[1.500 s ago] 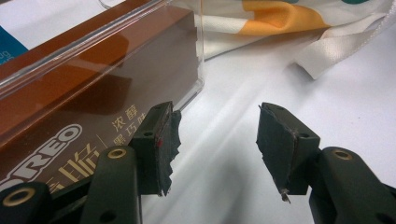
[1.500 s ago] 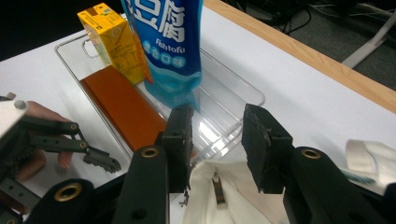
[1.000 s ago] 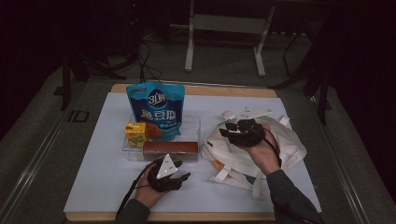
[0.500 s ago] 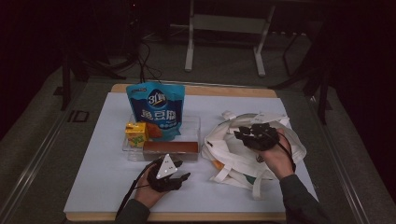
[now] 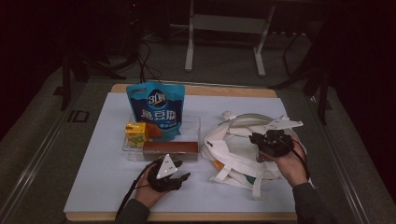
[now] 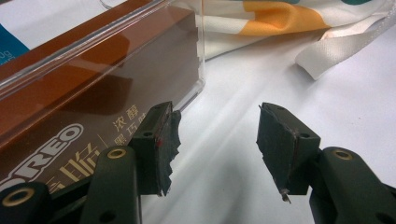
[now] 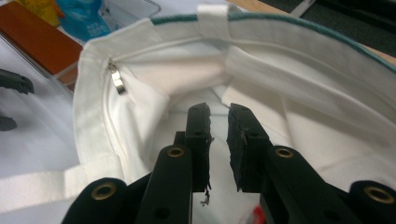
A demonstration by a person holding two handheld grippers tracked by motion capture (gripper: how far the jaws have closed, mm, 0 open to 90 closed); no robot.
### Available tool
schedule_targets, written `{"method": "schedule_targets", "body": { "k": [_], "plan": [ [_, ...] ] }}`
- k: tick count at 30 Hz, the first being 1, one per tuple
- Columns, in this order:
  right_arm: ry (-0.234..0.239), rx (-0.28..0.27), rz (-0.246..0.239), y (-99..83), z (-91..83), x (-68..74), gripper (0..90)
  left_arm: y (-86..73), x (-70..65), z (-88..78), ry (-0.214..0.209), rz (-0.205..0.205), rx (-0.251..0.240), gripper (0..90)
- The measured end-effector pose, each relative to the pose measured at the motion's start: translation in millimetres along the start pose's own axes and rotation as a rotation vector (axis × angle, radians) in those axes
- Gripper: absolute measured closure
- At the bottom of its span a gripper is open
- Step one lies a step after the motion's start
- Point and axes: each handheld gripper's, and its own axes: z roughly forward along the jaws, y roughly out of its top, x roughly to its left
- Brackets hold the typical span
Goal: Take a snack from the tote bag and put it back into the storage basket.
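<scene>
The right gripper [image 5: 274, 140] sits over the white cloth bag [image 5: 243, 156] on the right half of the table [image 5: 102, 177], and its jaws have just been closing — in the right gripper view they stand close together with only a thin gap, pointing into the bag's open mouth [image 7: 289, 116], and I cannot tell whether any cloth is caught between them. The bag lies crumpled with its straps [image 5: 231, 171] trailing toward the near edge, its green-trimmed rim [image 7: 299, 28] curving round behind the jaw tips, a small metal clasp [image 7: 116, 79] on the inner seam to the left. Over on the left side, the left gripper [image 5: 180, 176] rests low on the table near the front edge, jaws spread apart with nothing between them but bare white tabletop — the left gripper view has its fingertips [image 6: 163, 135] just beside the corner of a clear tray [image 6: 187, 70] that holds a long brown biscuit box [image 5: 170, 148]. Behind the box in that tray stand a yellow juice carton [image 5: 136, 134] and a blue snack pouch [image 5: 156, 109], upright. The bag's orange-printed edge [image 6: 275, 16] lies just beyond the tray corner, near the tray.
</scene>
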Motion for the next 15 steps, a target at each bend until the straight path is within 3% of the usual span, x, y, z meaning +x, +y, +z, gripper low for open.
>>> {"method": "schedule_targets", "body": {
  "k": [6, 15],
  "plan": [
    [-0.001, 0.003, 0.021, -10.5, -6.3, -7.8, 66.5, 0.0, 0.1, 0.0, 0.0, -0.001, 0.0, 46.5],
    [-0.066, 0.035, 0.048, -26.8, -14.4, -19.5, 53.9, 0.0, -0.1, 0.1, 0.0, -0.003, -0.002, 46.4]
  ]
}}
